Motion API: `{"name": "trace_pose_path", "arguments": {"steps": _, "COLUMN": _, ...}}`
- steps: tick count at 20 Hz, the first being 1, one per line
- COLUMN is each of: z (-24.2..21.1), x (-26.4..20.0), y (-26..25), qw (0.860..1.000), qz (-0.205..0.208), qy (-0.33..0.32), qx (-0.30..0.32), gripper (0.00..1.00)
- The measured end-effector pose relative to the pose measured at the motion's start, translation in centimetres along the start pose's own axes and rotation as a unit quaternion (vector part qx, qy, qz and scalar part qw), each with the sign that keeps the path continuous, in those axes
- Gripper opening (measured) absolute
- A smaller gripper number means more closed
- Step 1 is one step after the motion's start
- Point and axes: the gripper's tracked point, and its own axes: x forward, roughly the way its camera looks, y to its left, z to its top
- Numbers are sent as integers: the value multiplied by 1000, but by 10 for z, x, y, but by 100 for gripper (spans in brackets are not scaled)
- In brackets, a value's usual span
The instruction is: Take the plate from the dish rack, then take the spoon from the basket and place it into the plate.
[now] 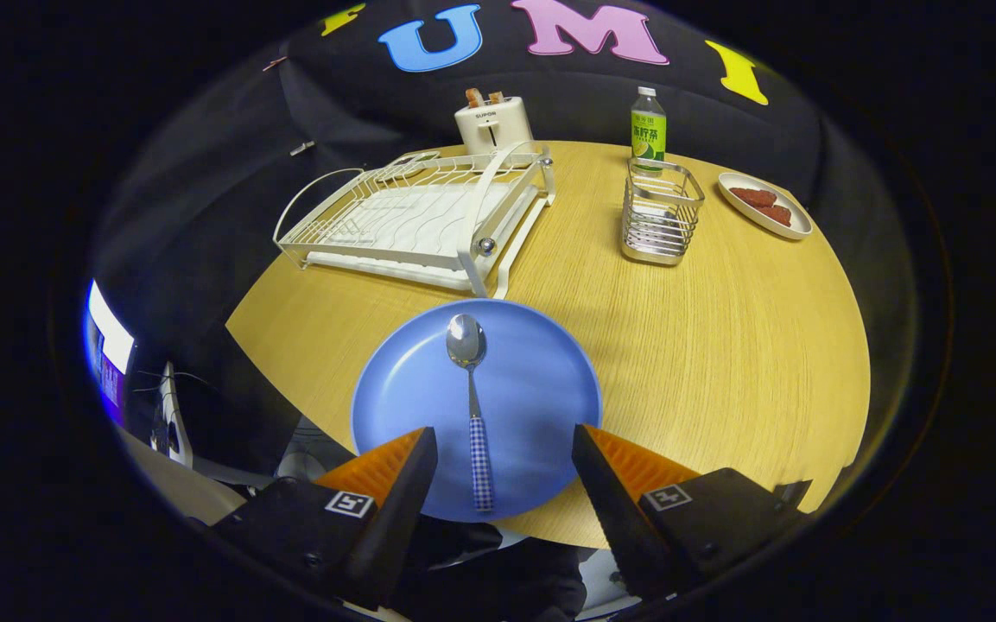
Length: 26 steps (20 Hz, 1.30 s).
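A blue plate (532,389) lies flat on the wooden table (722,345), near its front edge. A spoon (472,397) rests in the plate, bowl pointing away, its checked handle reaching back toward me. My gripper (504,436) hovers above the plate's near side, fingers wide open, the spoon handle lying between them and touching neither. The white dish rack (415,220) stands beyond the plate with nothing in it. The wire basket (660,212) sits beyond and to the right of the plate.
A white toaster (493,123) with toast stands behind the rack. A green-labelled bottle (648,128) stands behind the basket. A small white dish (765,204) with reddish food lies to the basket's right. A lit screen (109,345) is off the table's left side.
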Motion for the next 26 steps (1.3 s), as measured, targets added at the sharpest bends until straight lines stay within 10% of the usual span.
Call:
{"name": "trace_pose_path", "arguments": {"steps": 14, "z": 137, "x": -83, "y": -20, "qw": 988, "qz": -40, "qy": -145, "qx": 17, "gripper": 99}}
{"name": "trace_pose_path", "arguments": {"steps": 26, "z": 293, "x": -259, "y": -51, "qw": 909, "qz": -165, "qy": -382, "qx": -38, "gripper": 99}}
